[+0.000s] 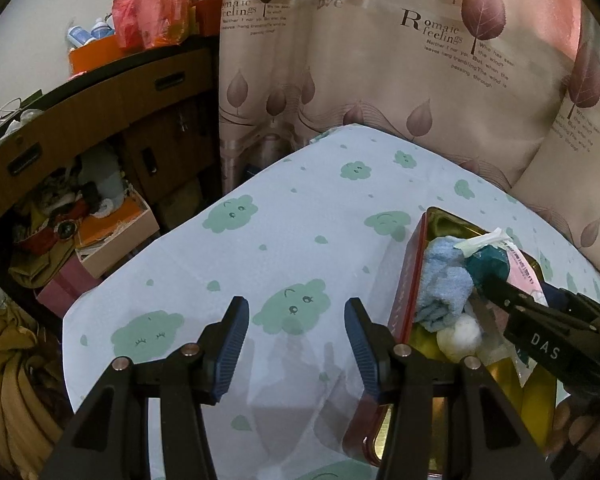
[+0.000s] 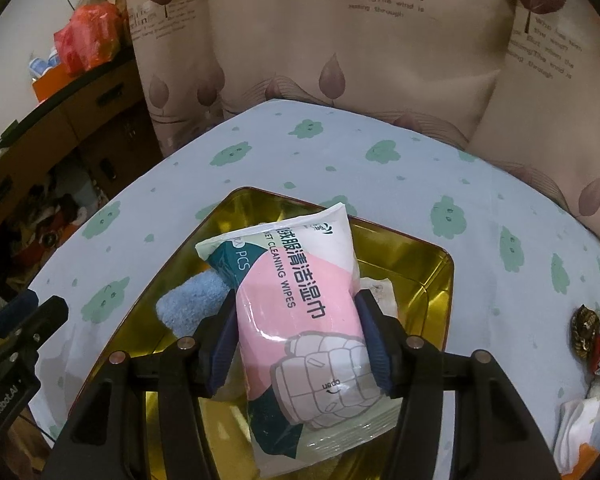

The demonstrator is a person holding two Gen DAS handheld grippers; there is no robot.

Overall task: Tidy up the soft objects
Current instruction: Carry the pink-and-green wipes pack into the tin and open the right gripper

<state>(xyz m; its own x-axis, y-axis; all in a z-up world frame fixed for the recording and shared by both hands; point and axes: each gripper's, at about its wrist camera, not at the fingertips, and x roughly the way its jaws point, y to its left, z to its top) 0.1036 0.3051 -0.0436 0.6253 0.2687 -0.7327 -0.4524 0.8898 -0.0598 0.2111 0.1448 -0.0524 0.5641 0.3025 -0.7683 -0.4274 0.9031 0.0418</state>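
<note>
Right wrist: wipes pack (image 2: 300,304) above tin rim (image 2: 446,276).

Bare cloud-print tablecloth (image 1: 284,248) lies open at frame centre; the gold-lined red tin (image 1: 410,276) (crammed with soft things) blocks the right.

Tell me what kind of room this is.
Probably a lived-in home room, perhaps a bedroom. A beige leaf-print curtain with English lettering hangs behind a table under a pale blue cloud-print cloth, and a brown wooden drawer cabinet stands crowded with household clutter beside it.
</note>
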